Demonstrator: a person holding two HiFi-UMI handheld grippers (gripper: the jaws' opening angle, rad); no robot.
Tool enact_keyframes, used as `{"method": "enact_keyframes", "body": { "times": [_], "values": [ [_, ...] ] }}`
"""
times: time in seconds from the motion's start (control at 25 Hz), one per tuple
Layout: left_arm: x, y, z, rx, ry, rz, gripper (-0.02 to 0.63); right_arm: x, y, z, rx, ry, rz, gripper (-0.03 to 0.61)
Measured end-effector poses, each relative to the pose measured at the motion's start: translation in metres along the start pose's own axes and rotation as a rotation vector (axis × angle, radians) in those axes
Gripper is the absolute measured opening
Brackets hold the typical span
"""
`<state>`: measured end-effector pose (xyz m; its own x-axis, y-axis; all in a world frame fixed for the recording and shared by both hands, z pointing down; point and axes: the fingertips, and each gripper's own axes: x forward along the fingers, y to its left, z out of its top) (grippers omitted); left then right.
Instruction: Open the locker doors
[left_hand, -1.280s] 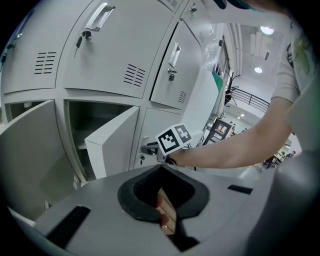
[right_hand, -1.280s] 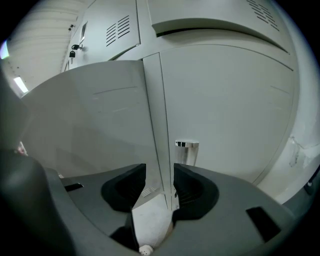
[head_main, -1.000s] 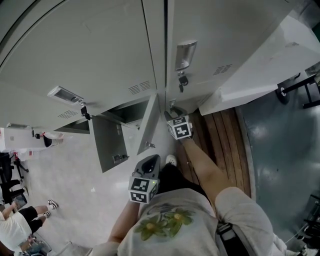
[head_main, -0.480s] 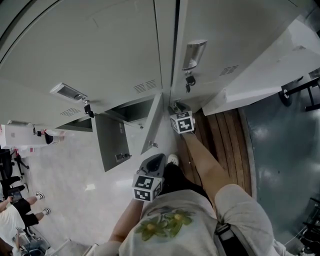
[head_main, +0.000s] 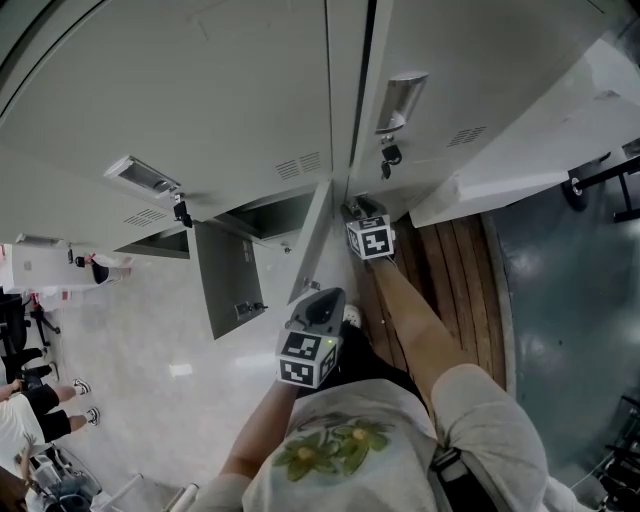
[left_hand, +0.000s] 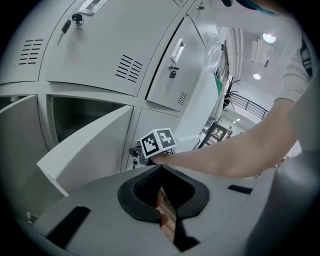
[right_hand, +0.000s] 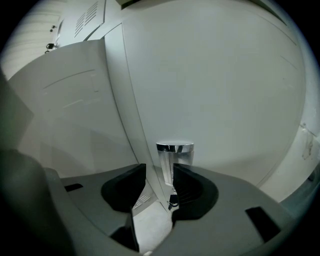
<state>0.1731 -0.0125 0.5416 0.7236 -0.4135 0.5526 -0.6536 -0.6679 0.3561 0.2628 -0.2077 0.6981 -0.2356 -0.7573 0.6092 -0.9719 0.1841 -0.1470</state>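
Tips of my right gripper (head_main: 356, 212) tucked behind its own marker cube (head_main: 371, 240) in the head view, foot of the handle (right_hand: 169, 160) sunk behind my pad (right_hand: 196, 192) — bystander (head_main: 22, 428) cut by the left edge

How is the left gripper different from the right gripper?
The left gripper hangs back from the lockers, while the right gripper is up against a lower locker door. The left gripper's jaws are together with nothing between them; the right gripper's jaws stand apart around the door's chrome handle. Both carry a cube with square markers.
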Motion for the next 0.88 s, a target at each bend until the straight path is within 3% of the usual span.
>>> {"method": "enact_keyframes", "body": {
  "times": [0.16, 0.36, 0.52, 0.88],
  "values": [
    [0.005, -0.003, 0.000, -0.002, 0.005, -0.012, 0.029, 0.004, -0.001, 0.002, 0.008, -0.009, 0.013, 0.166],
    [0.009, -0.007, -0.008, 0.029, 0.025, -0.021, 0.029, 0.005, -0.004, 0.006, 0.128, -0.045, 0.046, 0.164],
    [0.010, -0.006, -0.013, 0.022, 0.028, -0.029, 0.029, 0.002, -0.002, 0.005, 0.161, -0.047, 0.048, 0.164],
    [0.009, -0.007, -0.017, 0.021, 0.034, -0.041, 0.029, -0.011, -0.001, -0.006, 0.129, -0.026, -0.023, 0.150]
  ]
}}
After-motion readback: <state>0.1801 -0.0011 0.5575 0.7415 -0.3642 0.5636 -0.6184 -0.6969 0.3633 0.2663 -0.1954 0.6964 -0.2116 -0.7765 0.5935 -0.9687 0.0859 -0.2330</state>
